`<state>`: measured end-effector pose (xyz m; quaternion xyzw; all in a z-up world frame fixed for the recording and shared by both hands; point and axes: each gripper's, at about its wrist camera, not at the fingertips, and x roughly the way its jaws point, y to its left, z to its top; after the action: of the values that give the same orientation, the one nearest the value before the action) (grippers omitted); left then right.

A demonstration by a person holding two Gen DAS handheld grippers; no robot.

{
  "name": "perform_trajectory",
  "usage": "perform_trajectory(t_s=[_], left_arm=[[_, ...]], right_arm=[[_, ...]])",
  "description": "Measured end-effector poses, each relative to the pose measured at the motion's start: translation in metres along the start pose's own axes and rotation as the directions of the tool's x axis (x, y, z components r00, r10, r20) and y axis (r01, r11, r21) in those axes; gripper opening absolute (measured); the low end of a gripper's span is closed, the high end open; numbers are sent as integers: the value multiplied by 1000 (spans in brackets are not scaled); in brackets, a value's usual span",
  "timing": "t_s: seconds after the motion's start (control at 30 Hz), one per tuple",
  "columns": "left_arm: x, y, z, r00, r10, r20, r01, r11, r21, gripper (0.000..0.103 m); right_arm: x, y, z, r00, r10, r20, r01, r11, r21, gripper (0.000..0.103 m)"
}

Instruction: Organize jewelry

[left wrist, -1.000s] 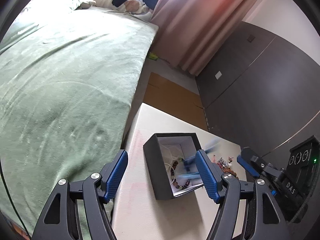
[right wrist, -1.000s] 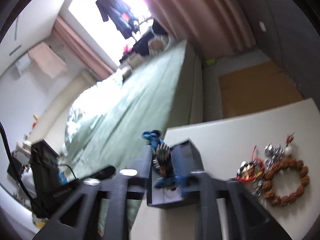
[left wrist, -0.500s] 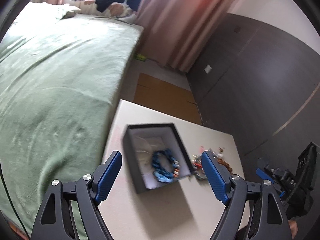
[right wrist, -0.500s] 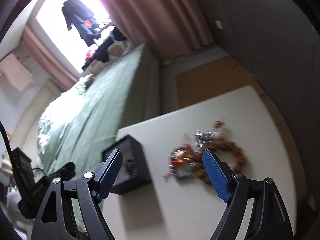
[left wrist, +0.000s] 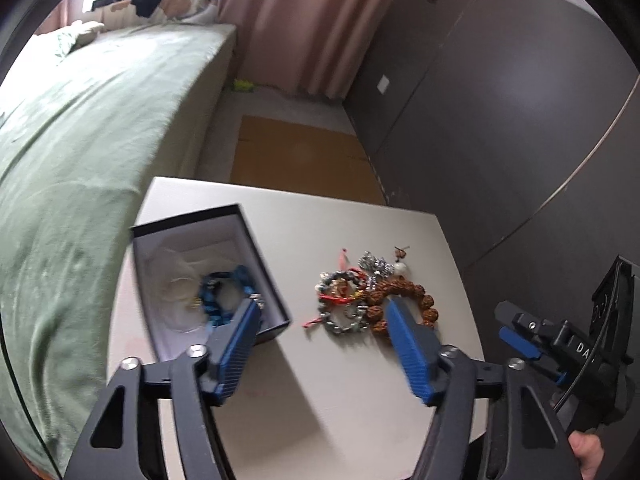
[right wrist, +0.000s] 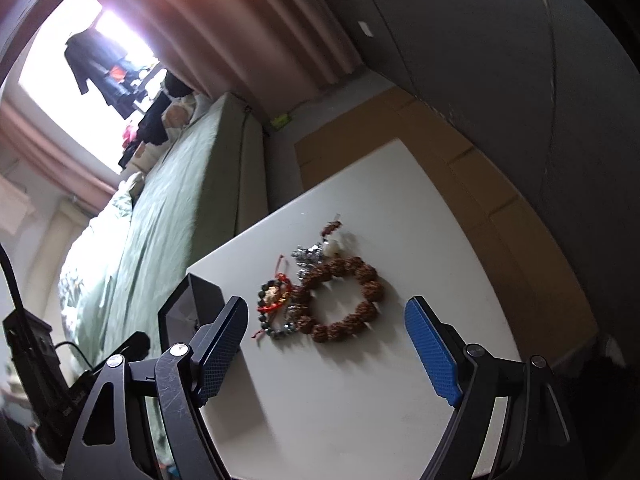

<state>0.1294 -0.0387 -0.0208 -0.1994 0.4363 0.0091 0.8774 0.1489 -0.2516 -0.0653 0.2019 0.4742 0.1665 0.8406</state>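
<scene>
A black jewelry box (left wrist: 256,248) with a white lining sits at the left of the white table (left wrist: 320,392). A blue bead bracelet (left wrist: 224,292) lies in it. To its right lies a pile: a brown bead bracelet (right wrist: 352,300), a grey bead bracelet with red cord (right wrist: 274,300), and a silver piece (right wrist: 308,256). My left gripper (left wrist: 320,320) is open and empty above the table, between box and pile. My right gripper (right wrist: 326,320) is open and empty, just short of the pile; the box (right wrist: 192,300) is at its left.
A bed with a green cover (left wrist: 80,140) runs along the table's left side. A dark wardrobe wall (left wrist: 500,100) stands to the right. Brown cardboard (left wrist: 300,160) lies on the floor beyond the table. Pink curtains (left wrist: 304,20) hang at the back.
The right gripper let the blue bracelet go into the box, opened, and drew back toward the pile. The left gripper swung right, so box and pile both show.
</scene>
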Motion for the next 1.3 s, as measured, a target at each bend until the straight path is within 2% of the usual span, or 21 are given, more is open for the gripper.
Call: perform_trajectory(t_s=[0.2, 0.4, 0.63, 0.97, 1.13, 1.23, 1.3], left_arm=[[27, -28, 14, 998, 24, -55, -22, 999, 44, 56], [58, -48, 25, 992, 56, -117, -48, 996, 72, 45], [99, -65, 25, 975, 120, -185, -100, 989, 112, 29], [138, -73, 27, 940, 269, -209, -237, 957, 168, 28], [148, -72, 25, 929, 305, -209, -273, 947, 169, 27], [152, -72, 25, 923, 325, -205, -292, 940, 177, 14], [153, -71, 26, 925, 322, -202, -290, 941, 173, 9]], right_arm=[[17, -22, 6, 998, -1, -59, 5, 998, 68, 65], [32, -34, 12, 995, -3, -97, 12, 996, 92, 57], [34, -46, 23, 995, -2, -100, 14, 994, 110, 57], [41, -60, 31, 994, 10, -105, 5, 989, 146, 57], [41, -63, 34, 995, 19, -100, -3, 988, 157, 57], [44, -64, 34, 994, 11, -108, 6, 988, 157, 57], [45, -64, 34, 993, 12, -115, 6, 988, 155, 57]])
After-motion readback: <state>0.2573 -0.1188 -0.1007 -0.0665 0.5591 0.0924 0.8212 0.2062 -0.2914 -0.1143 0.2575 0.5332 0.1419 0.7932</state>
